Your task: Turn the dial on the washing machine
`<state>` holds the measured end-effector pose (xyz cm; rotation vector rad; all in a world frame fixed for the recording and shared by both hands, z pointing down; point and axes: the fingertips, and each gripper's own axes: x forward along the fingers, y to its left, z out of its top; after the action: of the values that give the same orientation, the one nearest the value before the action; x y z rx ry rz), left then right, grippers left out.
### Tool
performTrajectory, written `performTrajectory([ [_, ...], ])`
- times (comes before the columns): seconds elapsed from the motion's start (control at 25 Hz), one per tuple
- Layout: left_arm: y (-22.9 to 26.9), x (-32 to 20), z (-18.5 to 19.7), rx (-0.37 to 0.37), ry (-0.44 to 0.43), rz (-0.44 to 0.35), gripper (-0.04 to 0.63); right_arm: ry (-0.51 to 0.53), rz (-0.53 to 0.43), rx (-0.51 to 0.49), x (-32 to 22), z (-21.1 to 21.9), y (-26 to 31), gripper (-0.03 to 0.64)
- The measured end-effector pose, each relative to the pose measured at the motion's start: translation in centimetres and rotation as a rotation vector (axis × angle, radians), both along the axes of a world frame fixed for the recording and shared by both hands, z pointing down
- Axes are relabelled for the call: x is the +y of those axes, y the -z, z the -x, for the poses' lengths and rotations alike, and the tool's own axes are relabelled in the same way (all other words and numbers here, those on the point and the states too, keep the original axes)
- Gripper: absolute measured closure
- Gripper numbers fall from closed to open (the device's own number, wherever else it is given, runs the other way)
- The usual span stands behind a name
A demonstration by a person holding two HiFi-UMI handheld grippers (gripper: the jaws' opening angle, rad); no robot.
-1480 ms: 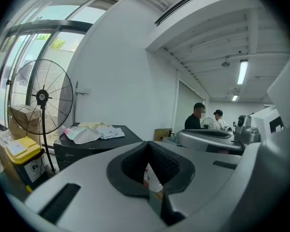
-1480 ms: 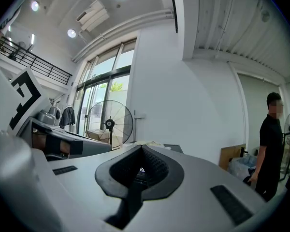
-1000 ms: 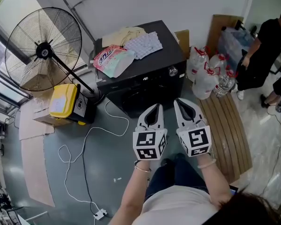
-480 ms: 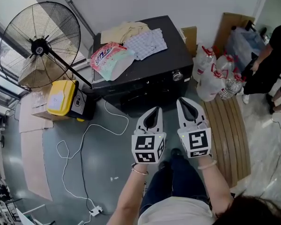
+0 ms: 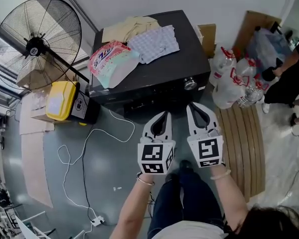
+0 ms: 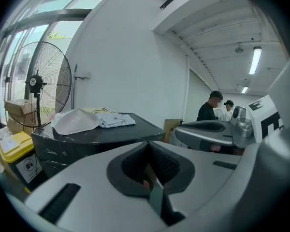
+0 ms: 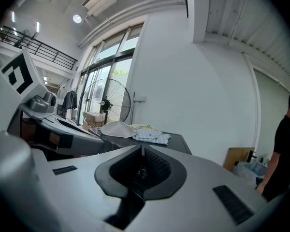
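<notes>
Left white gripper (image 5: 165,114) is held near the black washing machine (image 5: 154,68), jaws together, nothing gripped. Round silver dial (image 5: 190,83) is set at the front panel's right end, straight beyond the right white gripper (image 5: 193,107), likewise closed and empty; the right one is judged nearer.

Industrial hall, pedestal fan (image 5: 36,48), washing machine (image 5: 189,59), water jugs (image 5: 227,91)

Pedestal fan (image 5: 36,44) beside a yellow box (image 5: 60,100), white cable (image 5: 84,148) across the floor (image 5: 109,176), clustered water jugs (image 5: 228,81)
</notes>
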<state>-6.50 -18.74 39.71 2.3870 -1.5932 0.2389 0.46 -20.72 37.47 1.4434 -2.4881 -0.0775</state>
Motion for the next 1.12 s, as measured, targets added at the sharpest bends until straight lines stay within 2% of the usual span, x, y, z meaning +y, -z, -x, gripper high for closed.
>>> performTrajectory([
  [0.24, -2.8, -2.2, -0.5, 0.009, 0.024, 0.021, 0.580, 0.007, 0.015, 0.031, -3.0, -1.2, -2.9, 0.583],
  [0.64, -7.3, -4.9, -0.3, 0.003, 0.055, 0.053, 0.580, 0.027, 0.035, 0.076, -7.0, -1.8, -7.5, 0.524],
  [0.8, -8.8, -6.0, 0.7, 0.014, 0.091, 0.064, 0.581, 0.026, 0.040, 0.084, -8.2, -1.7, -9.1, 0.495],
  [1.12, -10.9, -7.7, 0.9, 0.005, 0.087, 0.059, 0.580, 0.005, 0.026, 0.121, -10.5, -2.2, -11.5, 0.415],
])
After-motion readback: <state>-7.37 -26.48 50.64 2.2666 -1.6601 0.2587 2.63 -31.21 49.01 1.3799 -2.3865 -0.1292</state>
